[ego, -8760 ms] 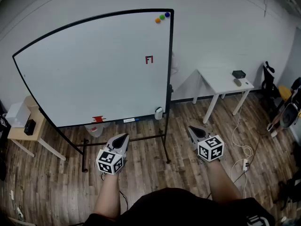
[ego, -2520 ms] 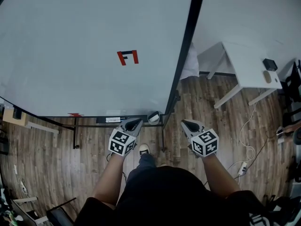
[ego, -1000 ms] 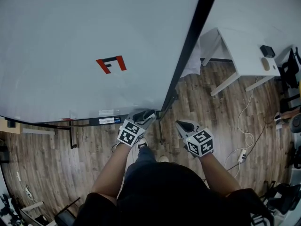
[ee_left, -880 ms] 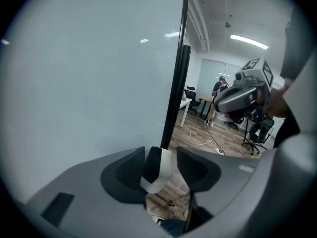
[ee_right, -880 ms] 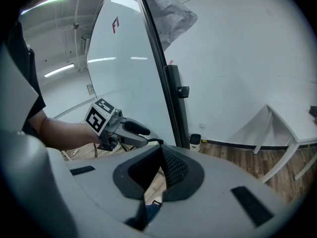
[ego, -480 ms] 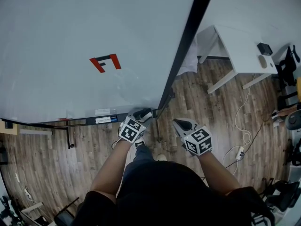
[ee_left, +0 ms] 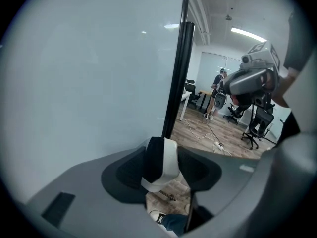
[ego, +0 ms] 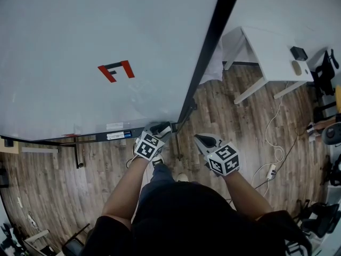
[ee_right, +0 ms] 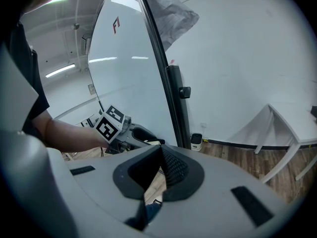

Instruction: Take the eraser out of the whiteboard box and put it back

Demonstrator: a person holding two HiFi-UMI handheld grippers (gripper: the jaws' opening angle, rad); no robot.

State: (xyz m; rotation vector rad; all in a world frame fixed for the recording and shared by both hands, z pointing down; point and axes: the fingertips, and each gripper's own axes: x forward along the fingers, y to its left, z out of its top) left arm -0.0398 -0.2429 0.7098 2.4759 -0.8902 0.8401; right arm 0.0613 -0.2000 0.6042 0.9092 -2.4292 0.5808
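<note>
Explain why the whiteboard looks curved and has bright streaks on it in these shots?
Head view: the wide lens bows the whiteboard along its bottom edge. Left gripper view: black rounded corners, ceiling-light glare on the board, the eraser fairly sharp. Right gripper view: same fisheye bending, long streaks of reflected light.
</note>
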